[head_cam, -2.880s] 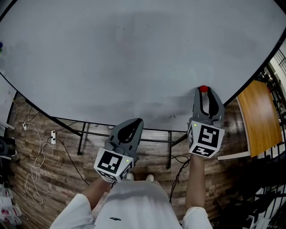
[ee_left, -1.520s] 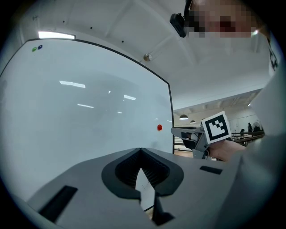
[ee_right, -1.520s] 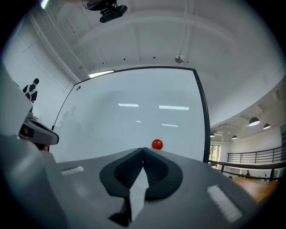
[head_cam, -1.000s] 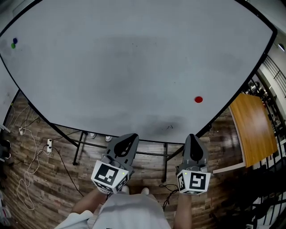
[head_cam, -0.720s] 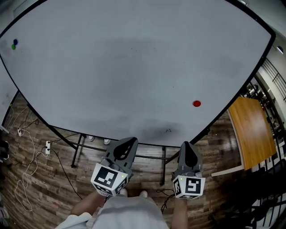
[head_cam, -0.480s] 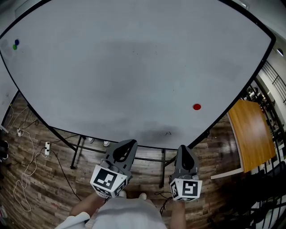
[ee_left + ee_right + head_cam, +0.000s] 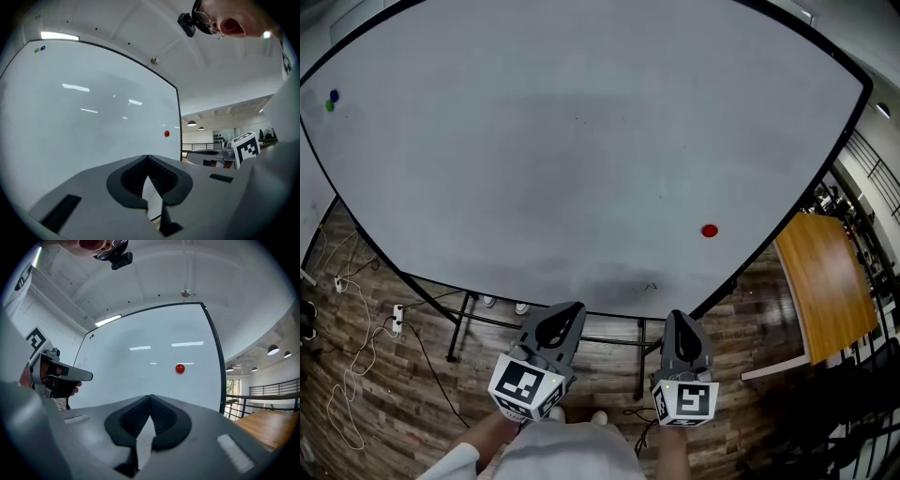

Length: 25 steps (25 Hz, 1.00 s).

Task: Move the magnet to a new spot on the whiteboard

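Note:
The small red magnet (image 7: 709, 231) sticks to the lower right part of the big whiteboard (image 7: 581, 141), with nothing touching it. My right gripper (image 7: 680, 319) hangs below the board's bottom edge, well short of the magnet, its jaws shut and empty. In the right gripper view the magnet (image 7: 180, 368) sits above and just right of the closed jaw tips (image 7: 151, 397). My left gripper (image 7: 569, 308) is held beside it, also shut and empty. The left gripper view shows the magnet (image 7: 167, 133) near the board's right edge.
A blue magnet (image 7: 334, 96) and a green magnet (image 7: 329, 106) sit at the board's far upper left. A wooden table (image 7: 825, 281) stands to the right. The board's stand legs (image 7: 459, 328) and white cables (image 7: 356, 347) are on the wooden floor below.
The right gripper, earlier shut on the red magnet at the board, has let go and drawn back below the board's edge. The magnet stays on the board. The left gripper keeps still.

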Each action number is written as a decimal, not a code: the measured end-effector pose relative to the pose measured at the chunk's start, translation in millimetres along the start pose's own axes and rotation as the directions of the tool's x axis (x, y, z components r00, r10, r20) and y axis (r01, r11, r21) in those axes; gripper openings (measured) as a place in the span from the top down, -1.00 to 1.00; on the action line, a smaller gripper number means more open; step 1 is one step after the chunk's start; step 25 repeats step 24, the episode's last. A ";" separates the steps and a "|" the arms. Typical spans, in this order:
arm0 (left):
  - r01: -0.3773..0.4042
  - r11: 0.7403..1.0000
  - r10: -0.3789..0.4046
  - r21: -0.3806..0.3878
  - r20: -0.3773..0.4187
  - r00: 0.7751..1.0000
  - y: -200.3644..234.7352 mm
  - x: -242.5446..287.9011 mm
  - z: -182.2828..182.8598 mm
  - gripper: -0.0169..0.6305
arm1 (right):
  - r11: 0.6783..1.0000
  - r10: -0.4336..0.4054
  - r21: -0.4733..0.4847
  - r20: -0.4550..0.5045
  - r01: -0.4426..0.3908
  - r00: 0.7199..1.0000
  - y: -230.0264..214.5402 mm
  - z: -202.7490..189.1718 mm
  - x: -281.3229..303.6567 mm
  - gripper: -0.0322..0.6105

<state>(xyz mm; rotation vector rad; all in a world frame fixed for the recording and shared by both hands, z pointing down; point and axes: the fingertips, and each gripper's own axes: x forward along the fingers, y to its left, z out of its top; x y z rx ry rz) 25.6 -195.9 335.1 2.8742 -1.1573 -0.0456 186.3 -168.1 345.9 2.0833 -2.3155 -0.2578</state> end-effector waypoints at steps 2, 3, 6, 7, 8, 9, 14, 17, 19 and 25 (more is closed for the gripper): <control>-0.002 1.000 0.002 0.000 -0.005 1.000 0.4 -0.2 -1.4 0.93 | 1.000 0.001 0.004 0.002 -0.001 1.000 0.7 -0.2 0.1 0.87; -0.001 1.000 0.001 0.000 -0.005 1.000 0.3 -0.6 -0.6 0.93 | 1.000 -0.001 0.010 0.005 0.001 1.000 0.7 0.2 -0.2 0.87; -0.002 1.000 0.002 0.000 -0.008 1.000 0.4 -2.9 -0.3 0.93 | 1.000 -0.005 0.017 0.009 0.005 1.000 1.8 2.0 -1.5 0.87; -0.003 1.000 0.003 -0.002 -0.009 1.000 0.5 -3.4 -1.9 0.93 | 1.000 -0.003 0.014 0.007 0.003 1.000 2.7 2.1 -1.7 0.87; -0.002 1.000 0.002 -0.004 -0.008 1.000 0.3 -3.5 -2.4 0.93 | 1.000 0.001 0.007 0.004 -0.001 1.000 3.6 1.9 -1.9 0.87; -0.001 1.000 0.001 -0.004 -0.006 1.000 -0.2 -3.4 -1.7 0.93 | 1.000 0.005 -0.001 -0.001 -0.005 1.000 4.6 1.6 -1.9 0.87; 0.000 1.000 -0.001 -0.006 -0.010 1.000 0.7 -3.9 -3.4 0.93 | 1.000 0.017 -0.009 -0.006 -0.017 1.000 8.5 1.8 -0.9 0.87; 0.002 1.000 -0.002 -0.007 -0.007 1.000 1.7 -5.6 -1.7 0.93 | 1.000 0.016 -0.013 -0.006 -0.016 1.000 10.0 2.9 -1.5 0.87; 0.003 1.000 -0.003 -0.007 -0.008 1.000 1.8 -5.0 -1.7 0.93 | 1.000 0.015 -0.015 -0.006 -0.016 1.000 9.7 2.6 -1.4 0.87; 0.005 1.000 -0.005 -0.006 -0.002 1.000 1.0 -0.9 -0.1 0.93 | 1.000 0.012 -0.014 -0.013 -0.012 1.000 5.5 0.0 -2.2 0.87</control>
